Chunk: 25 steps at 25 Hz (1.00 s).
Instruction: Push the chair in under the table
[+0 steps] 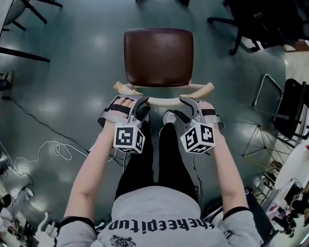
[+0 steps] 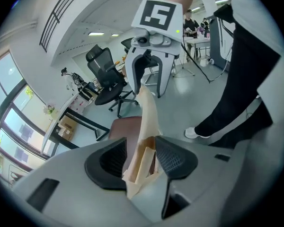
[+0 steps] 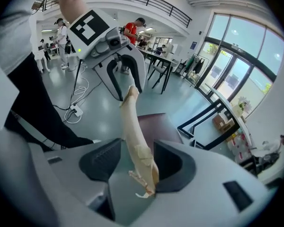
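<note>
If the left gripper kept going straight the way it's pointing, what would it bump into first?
The pale curved wooden backrest rail, sitting between the open jaws of the left gripper; beyond it, probably the brown padded seat.

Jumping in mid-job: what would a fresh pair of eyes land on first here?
A chair with a brown seat stands on the open floor, straight ahead of the person. Its pale wooden back rail sits between the open jaws of the left gripper and the right gripper, one towards each end.

Open-plan office: swivel chairs (image 2: 106, 82), desks (image 2: 83, 118), big windows (image 3: 248, 63), polished floor (image 1: 82, 60).
</note>
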### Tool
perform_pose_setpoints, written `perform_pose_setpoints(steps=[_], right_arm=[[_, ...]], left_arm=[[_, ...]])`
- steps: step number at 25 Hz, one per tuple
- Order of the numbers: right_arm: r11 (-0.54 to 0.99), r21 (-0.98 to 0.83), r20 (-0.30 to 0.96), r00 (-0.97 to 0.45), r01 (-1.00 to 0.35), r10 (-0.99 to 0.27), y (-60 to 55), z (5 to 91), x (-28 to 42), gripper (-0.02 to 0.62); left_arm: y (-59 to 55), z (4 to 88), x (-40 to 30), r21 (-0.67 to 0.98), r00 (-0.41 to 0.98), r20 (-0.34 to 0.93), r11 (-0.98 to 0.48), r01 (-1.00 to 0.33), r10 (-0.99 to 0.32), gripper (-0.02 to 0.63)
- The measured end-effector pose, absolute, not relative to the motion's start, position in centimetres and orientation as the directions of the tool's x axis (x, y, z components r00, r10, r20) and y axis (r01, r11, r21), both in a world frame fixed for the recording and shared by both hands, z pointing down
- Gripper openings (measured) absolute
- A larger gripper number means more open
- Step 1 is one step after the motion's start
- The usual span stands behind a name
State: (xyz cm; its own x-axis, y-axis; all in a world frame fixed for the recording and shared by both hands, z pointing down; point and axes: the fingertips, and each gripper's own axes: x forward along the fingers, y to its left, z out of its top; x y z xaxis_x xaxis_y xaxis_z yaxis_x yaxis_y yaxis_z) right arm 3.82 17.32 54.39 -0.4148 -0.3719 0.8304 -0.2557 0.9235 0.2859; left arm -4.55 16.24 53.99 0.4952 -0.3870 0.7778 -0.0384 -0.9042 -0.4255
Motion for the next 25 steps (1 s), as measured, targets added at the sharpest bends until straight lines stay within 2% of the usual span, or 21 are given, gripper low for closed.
perform_pose_setpoints(steps=[5,13,25], right_arm=[[0.925,0.294,0.841,-0.394,-0.241,-0.37,16.8,55.6,4.3,0.224],[0.934,0.279,0.851,-0.392,-0.225,-0.349,16.1,56.5,4.0,0.219],[0.918,0.322,0.847,-0.363,-0.232,-0.388,16.0,56.8,4.0,0.222]], left_arm=[[16.0,55.5,-4.4,-0.376,0.473,0.804,-0.924,-0.066,-0.361,0.207],[15.9,56.8,-2.8,-0.37,0.453,0.822,-0.928,-0.035,-0.345,0.207],[16.0,57.0,-2.8,-0.379,0.452,0.828,-0.925,0.012,-0.334,0.189]])
